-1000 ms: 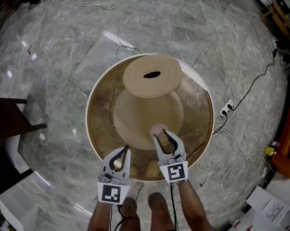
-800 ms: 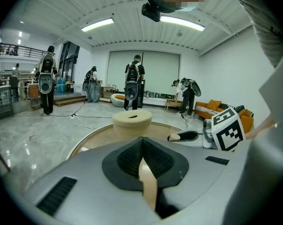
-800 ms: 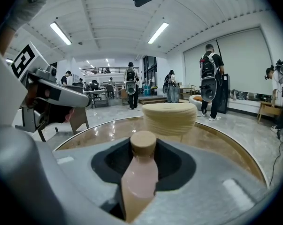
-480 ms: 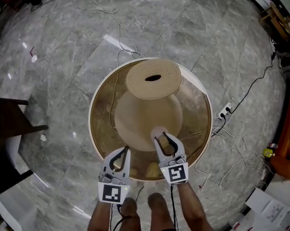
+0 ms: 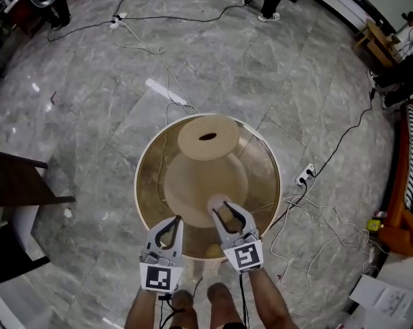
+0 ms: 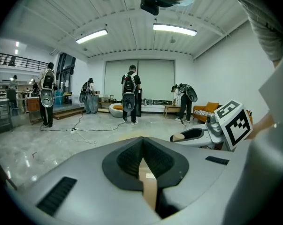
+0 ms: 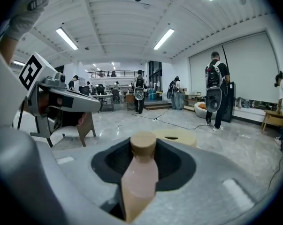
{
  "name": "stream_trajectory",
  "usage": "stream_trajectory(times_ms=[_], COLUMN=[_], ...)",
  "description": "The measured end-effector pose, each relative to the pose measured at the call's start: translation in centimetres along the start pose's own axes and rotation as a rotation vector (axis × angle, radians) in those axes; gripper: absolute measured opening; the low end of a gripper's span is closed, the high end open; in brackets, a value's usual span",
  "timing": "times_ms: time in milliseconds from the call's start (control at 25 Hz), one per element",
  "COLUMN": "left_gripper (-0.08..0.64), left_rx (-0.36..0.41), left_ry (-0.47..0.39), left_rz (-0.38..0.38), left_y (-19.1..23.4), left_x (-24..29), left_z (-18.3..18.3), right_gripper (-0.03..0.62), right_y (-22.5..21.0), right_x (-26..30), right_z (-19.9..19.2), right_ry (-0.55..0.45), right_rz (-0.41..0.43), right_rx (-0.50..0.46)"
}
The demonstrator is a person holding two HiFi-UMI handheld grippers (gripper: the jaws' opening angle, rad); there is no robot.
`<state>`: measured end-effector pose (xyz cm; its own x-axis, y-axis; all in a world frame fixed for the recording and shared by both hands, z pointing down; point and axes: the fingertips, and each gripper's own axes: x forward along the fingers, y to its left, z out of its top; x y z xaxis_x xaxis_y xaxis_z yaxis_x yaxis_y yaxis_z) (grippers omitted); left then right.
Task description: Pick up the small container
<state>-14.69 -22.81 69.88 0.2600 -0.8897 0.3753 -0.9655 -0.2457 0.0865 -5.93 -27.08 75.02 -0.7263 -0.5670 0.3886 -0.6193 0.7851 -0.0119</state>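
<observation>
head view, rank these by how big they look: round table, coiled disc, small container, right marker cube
1. round table
2. coiled disc
3. right marker cube and small container: these look about alike, and both sit nearer the camera than the table, so I leave them unranked.

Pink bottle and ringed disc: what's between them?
Head view: bare amber glass tabletop, tan cone beneath, between the small pink bottle in the right gripper and the ringed tan disc.

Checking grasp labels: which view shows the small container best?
Right gripper view: the small container, pinkish body and tan cap, sits close-up between the jaws of the right gripper. Head view shows it small. Left gripper view catches only its tan end.
</observation>
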Motion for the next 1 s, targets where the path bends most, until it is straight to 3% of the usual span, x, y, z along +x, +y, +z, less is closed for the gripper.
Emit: stream_trajectory(times_ms=[360, 560, 720, 840, 1000], left_gripper=[0.015, 0.015, 0.015, 0.015, 0.015], left_rx=[0.085, 0.063, 0.166, 0.137, 0.197], left_ry=[-0.040, -0.064, -0.079, -0.101, -0.118], left_rz=[-0.016, -0.014, -0.038, -0.038, -0.040], left_y=[-3.3, -5.1, -6.5, -7.5, -8.9], left_x=[-5.9, -9.6, -12.7, -15.1, -17.9], left_z=[9.1, 14.1, 16.7, 19.1, 22.0], right_gripper=[0.137, 0.137, 0.137, 0.137, 0.137], right_y=[1.1, 1.9, 2.7, 3.3, 3.9], right_x=[-7.5, -12.0, -15.8, -18.6, -22.7], right_z=[10.2, 15.4, 19.1, 21.8, 25.1], right_ry=[-0.049, -0.047, -0.075, -0.098, -0.116], right_rz=[-0.001, -0.016, -0.029, -0.044, -0.058], right_rx=[-0.007, 0.004, -0.002, -0.003, -0.008])
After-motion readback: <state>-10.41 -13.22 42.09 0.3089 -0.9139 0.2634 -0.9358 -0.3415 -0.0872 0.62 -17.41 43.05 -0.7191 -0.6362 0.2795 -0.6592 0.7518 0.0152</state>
